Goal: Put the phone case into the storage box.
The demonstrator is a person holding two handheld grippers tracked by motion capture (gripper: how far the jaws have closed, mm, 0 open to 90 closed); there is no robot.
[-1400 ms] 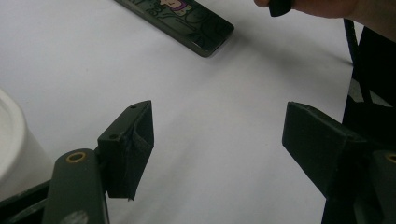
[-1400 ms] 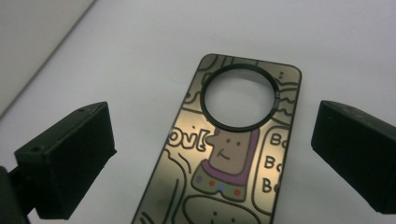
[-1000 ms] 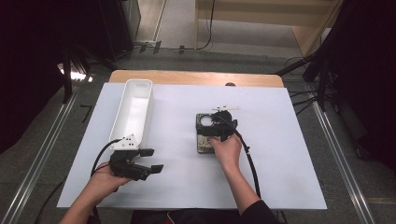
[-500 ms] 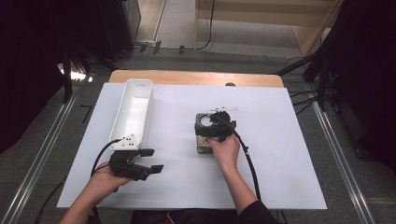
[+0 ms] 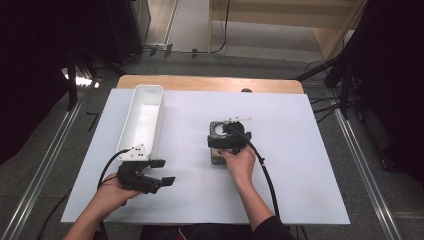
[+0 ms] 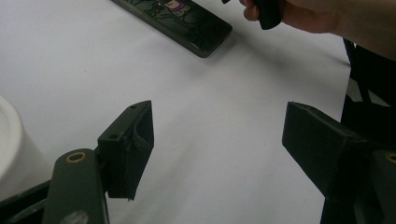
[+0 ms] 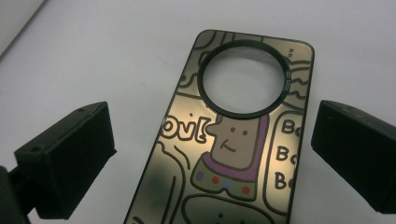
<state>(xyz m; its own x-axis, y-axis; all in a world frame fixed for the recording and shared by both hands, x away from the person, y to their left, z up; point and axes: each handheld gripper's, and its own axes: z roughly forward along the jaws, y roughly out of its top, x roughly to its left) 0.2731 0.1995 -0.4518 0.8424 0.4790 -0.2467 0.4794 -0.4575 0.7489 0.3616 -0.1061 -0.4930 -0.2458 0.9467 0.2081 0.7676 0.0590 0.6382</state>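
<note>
So my right gripper (image 7: pixel 212 154) was hovering right over the phone case (image 7: pixel 229 140), which lay flat on the white table cover (image 5: pixel 300 150) near the middle of the table, camera hole pointing away from me. Jaws were spread wide, one on each side of the case, neither touching it yet. My left gripper (image 6: pixel 217 140) hung wide open too, holding nothing, near the front end of the white tray (image 5: pixel 142 117) and well apart from the case. The trick, I figured, was to come down straight so both jaws met the long edges evenly, low near the cover, since a case that thin and slick looked likely to skate or pop out if I pinched it crooked.
</note>
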